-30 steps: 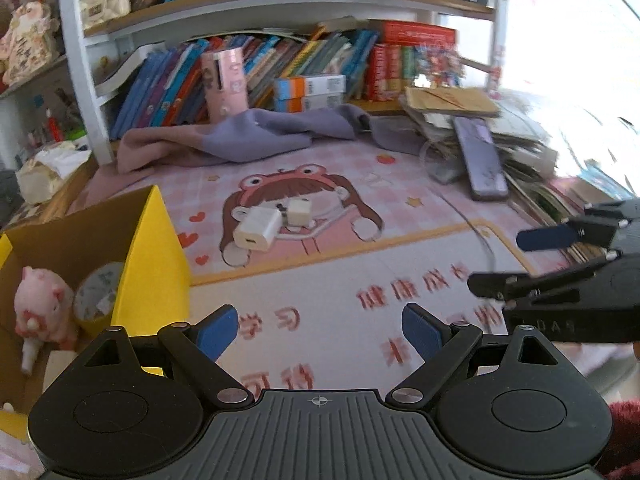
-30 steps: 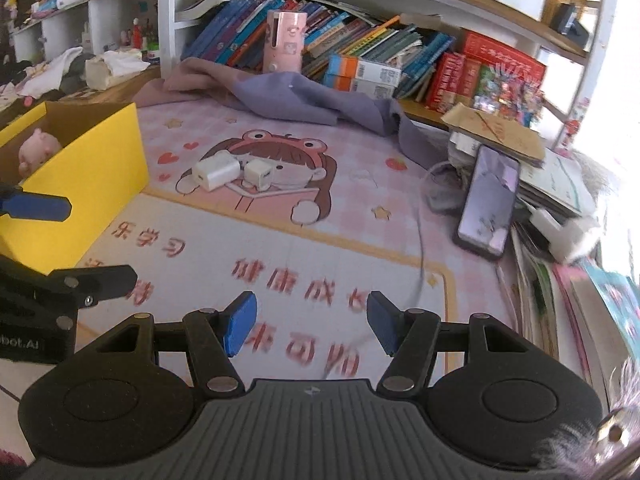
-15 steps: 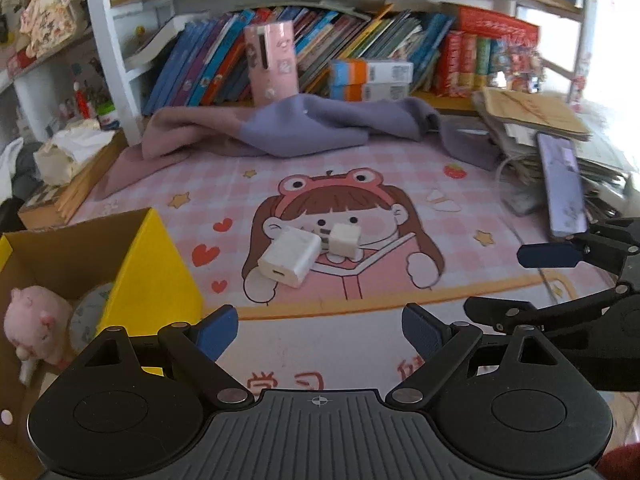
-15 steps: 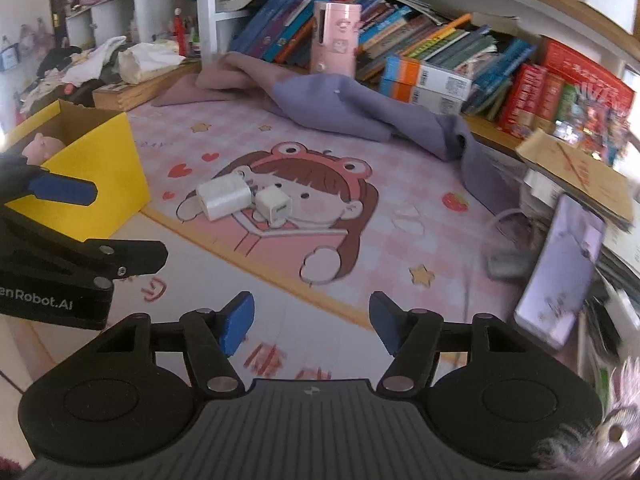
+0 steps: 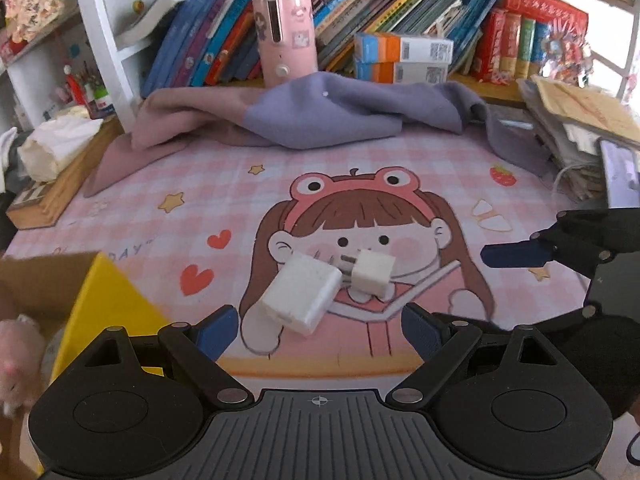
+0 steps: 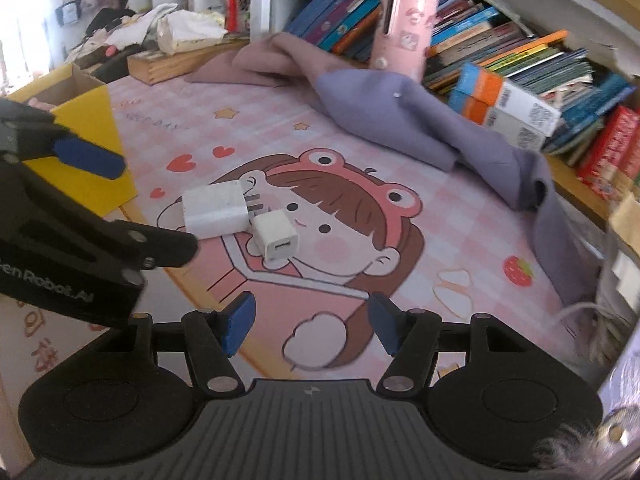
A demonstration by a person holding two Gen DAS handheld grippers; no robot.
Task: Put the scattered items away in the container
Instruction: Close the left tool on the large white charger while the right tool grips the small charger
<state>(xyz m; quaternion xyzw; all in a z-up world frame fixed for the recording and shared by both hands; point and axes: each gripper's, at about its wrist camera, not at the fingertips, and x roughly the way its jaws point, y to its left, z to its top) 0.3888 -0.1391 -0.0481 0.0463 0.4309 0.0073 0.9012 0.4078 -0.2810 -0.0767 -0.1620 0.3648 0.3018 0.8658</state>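
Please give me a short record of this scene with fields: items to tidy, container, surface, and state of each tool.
items to tidy: large white plastic charger block and small white cube charger, lying close side by side, prongs toward each other
container: yellow cardboard box, a pink plush toy already inside
surface: pink cartoon-print desk mat
left tool: open, holds nothing, large charger just ahead
right tool: open, holds nothing

Bare mat (image 5: 360, 184) around both chargers (image 5: 302, 296)
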